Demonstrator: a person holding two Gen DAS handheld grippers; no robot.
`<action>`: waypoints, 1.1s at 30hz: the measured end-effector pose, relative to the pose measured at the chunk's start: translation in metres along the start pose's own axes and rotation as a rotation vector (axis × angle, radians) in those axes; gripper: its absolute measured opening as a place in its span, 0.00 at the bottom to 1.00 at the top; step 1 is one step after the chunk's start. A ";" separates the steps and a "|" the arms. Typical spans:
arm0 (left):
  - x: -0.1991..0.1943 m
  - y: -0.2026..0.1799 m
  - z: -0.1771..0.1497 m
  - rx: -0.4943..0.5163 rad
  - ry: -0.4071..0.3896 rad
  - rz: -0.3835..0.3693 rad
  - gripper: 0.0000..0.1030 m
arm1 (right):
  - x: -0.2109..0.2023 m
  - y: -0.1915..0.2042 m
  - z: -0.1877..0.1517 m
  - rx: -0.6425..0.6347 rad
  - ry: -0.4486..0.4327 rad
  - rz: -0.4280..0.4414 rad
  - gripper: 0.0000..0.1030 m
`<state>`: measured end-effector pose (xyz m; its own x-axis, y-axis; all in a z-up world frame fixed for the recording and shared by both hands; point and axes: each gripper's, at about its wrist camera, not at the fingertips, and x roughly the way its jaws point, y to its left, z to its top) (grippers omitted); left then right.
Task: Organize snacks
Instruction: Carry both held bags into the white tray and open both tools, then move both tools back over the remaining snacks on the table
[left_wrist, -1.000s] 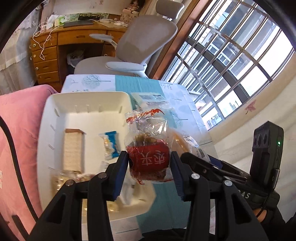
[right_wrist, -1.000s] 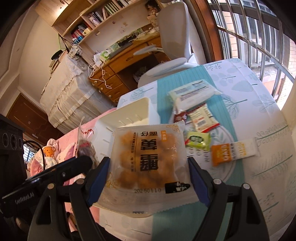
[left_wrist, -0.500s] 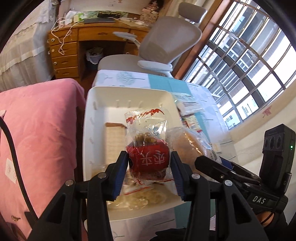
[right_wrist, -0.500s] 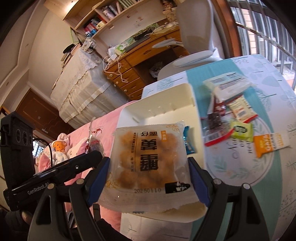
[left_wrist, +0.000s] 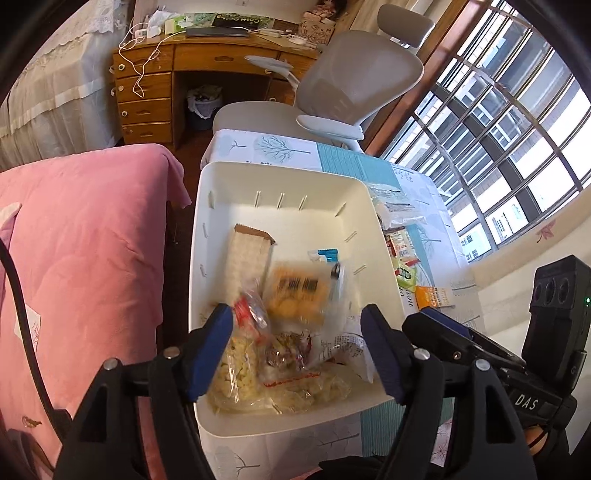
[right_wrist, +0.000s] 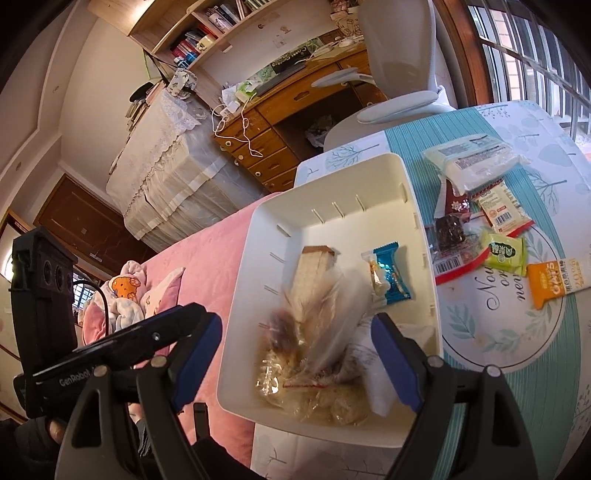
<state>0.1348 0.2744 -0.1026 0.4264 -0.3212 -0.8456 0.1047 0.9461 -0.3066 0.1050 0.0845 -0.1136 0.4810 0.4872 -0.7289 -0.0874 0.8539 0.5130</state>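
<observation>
A white bin (left_wrist: 280, 173) (right_wrist: 332, 173) lies below both grippers. My left gripper (left_wrist: 295, 332) is open and its jaws are opening; the red-labelled packet (left_wrist: 248, 314) drops, blurred, free of the pads. My right gripper (right_wrist: 295, 332) is open too. Its wide orange pastry pack (left_wrist: 299, 295) (right_wrist: 325, 306) tumbles, blurred, into the bin. A cracker pack (left_wrist: 247, 254), a blue wrapped sweet (right_wrist: 388, 277) and clear bags of pale snacks (left_wrist: 258, 380) lie inside. On the tablecloth to the right lie a white pack (right_wrist: 476, 158), a green packet (right_wrist: 504, 254) and an orange packet (right_wrist: 550, 284).
A pink blanket (left_wrist: 81, 240) borders the bin's left side. A grey office chair (left_wrist: 351, 85) and a wooden desk (left_wrist: 207, 59) stand beyond the table's far end. Barred windows (left_wrist: 498, 147) run along the right. More small packets (right_wrist: 502, 210) lie by the bin's right wall.
The left jaws have spread and let go of the red-labelled packet. The pastry pack has left the right jaws. Both packets now fall into the bin.
</observation>
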 end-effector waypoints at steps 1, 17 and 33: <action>0.001 -0.001 0.000 0.001 0.002 0.000 0.71 | -0.001 -0.001 0.000 0.002 -0.001 -0.001 0.81; 0.027 -0.051 -0.003 0.062 0.090 -0.028 0.72 | -0.022 -0.038 -0.010 0.068 0.019 -0.052 0.81; 0.057 -0.147 0.001 0.119 0.152 0.003 0.74 | -0.067 -0.114 -0.009 0.077 0.055 -0.167 0.81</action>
<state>0.1450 0.1172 -0.1054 0.2873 -0.3127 -0.9054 0.2127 0.9424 -0.2580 0.0748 -0.0439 -0.1273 0.4348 0.3505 -0.8295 0.0576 0.9085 0.4140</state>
